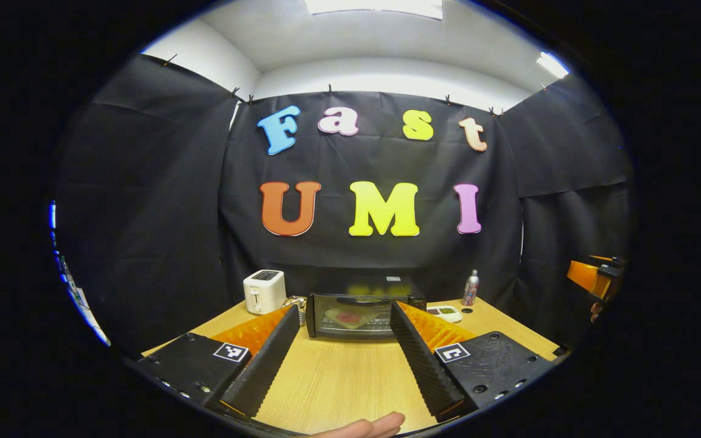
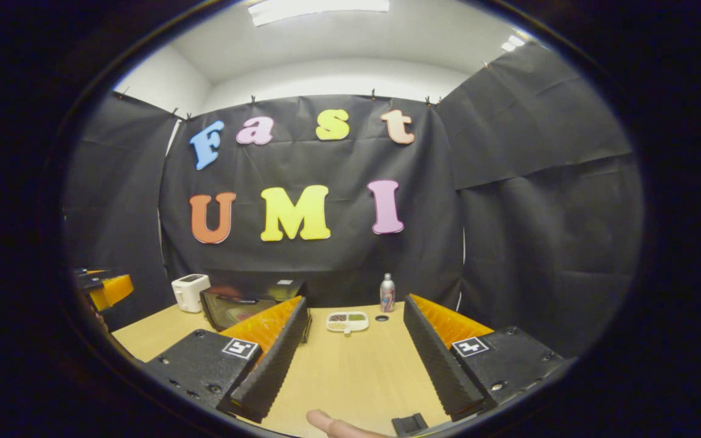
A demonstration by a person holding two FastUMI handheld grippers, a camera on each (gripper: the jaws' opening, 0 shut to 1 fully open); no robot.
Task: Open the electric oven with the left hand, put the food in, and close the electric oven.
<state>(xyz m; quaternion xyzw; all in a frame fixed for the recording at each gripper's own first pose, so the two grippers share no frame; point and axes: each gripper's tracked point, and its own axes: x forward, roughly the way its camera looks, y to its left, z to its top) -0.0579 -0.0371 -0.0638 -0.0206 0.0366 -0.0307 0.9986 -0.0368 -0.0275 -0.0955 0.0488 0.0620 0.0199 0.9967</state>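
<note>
- The left gripper (image 1: 344, 356) hangs above the table (image 1: 338, 377), fingers spread wide, nothing between them.
- The oven (image 1: 362, 313) stands straight ahead at the table's far edge, door closed, food (image 1: 347, 317) visible behind the glass.
- A toaster (image 1: 264, 291) sits just left of it, a bottle (image 1: 471, 288) to the right.
- The right gripper (image 2: 356, 359) is likewise spread and holds nothing, facing a small tray (image 2: 347, 322).

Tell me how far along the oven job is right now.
It looks finished. The food sits inside the electric oven, visible through its shut glass door. Nothing is in hand: the left gripper and right gripper are open above the table. Nothing looks left.
</note>
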